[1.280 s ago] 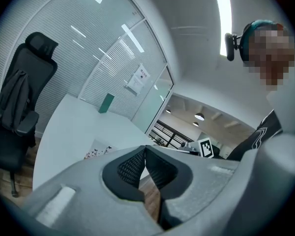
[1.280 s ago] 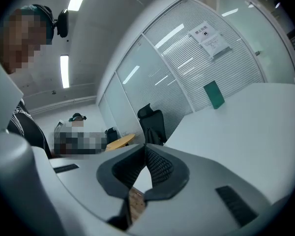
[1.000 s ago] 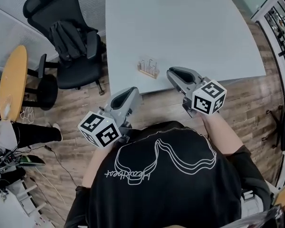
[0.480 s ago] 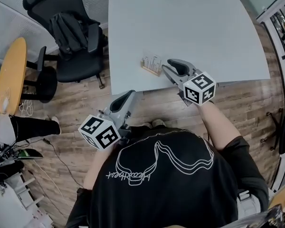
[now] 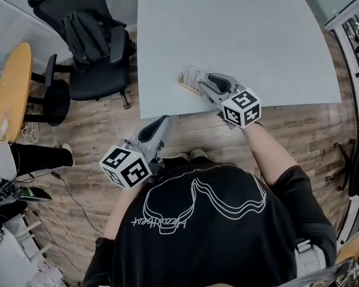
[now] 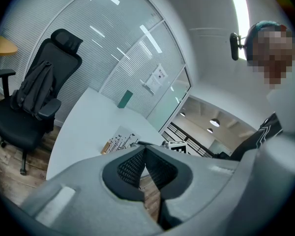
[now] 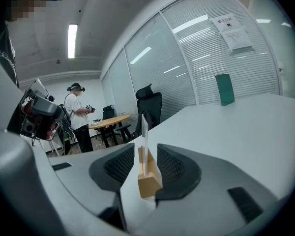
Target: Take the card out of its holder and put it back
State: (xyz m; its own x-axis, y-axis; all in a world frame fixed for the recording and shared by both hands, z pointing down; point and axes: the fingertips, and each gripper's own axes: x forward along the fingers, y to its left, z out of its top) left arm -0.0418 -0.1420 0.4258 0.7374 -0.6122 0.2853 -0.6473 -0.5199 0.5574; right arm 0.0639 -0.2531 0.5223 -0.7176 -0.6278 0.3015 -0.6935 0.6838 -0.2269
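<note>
A small wooden card holder [image 5: 188, 87] stands near the front edge of the pale table [image 5: 239, 34], with a clear card [image 5: 192, 76] upright in its slot. My right gripper [image 5: 204, 86] reaches it from the right. In the right gripper view the holder [image 7: 148, 176] and card [image 7: 144, 134] sit between the two pads [image 7: 122, 165], with gaps on both sides as the jaws are opening. My left gripper [image 5: 159, 126] hangs over the floor in front of the table, its fingertips [image 6: 137, 154] closed together on nothing. From there the holder [image 6: 117, 144] shows farther off.
A black office chair [image 5: 93, 46] with a dark bag on it stands left of the table, and a round wooden table [image 5: 13, 91] is farther left. A green block [image 7: 224, 89] stands at the table's far end. A person [image 7: 79, 113] stands in the background.
My right gripper has moved forward and left onto the table until its jaws straddle the card holder, and its jaws have widened. The left gripper has stayed put.
</note>
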